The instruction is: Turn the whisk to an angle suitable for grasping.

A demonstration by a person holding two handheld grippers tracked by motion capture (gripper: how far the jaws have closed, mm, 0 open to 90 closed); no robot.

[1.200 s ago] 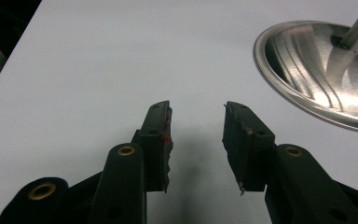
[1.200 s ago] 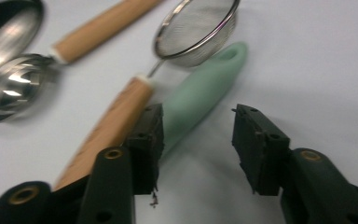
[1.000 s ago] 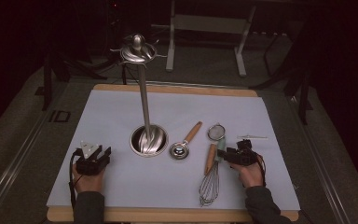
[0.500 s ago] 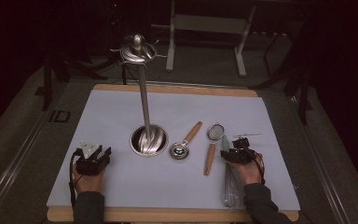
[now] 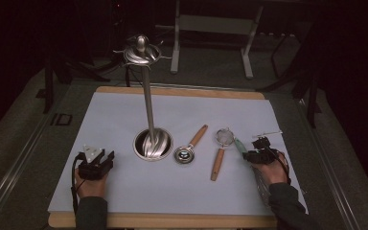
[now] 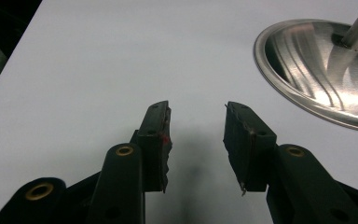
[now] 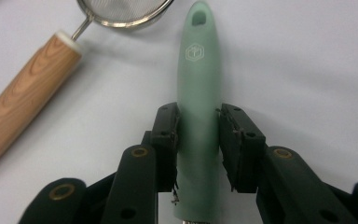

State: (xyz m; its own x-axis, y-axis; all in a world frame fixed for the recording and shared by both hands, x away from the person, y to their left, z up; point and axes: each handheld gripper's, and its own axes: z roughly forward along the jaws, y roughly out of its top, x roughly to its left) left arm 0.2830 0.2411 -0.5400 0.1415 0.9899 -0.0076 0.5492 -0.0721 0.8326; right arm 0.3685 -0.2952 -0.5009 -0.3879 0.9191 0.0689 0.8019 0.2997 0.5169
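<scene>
My right gripper point(image 5: 250, 153) point(image 7: 198, 109) is at the table's right side. Its jaws have just been closing on the pale green handle point(image 7: 196, 70) of a whisk point(image 5: 239, 144), and the pads now press on both sides of it. The whisk's wire end trails back beside the person's right forearm point(image 5: 264, 190). My left gripper point(image 5: 104, 157) point(image 6: 196, 112) rests at the front left, open and holding nothing, just left of the steel stand's round base point(image 5: 152, 143) point(image 6: 317, 70).
The tall steel stand point(image 5: 141, 50) rises from the middle of the white mat point(image 5: 124, 201). A small steel scoop with a wooden handle point(image 5: 184, 154) and a wooden-handled mesh strainer point(image 5: 224, 136) point(image 7: 23, 98) lie between the stand and my right gripper. A dark floor surrounds the table.
The right hand has shifted right and taken hold of the whisk's green handle. The whisk has swung from beside the strainer to lie along the right forearm. The left hand stayed put.
</scene>
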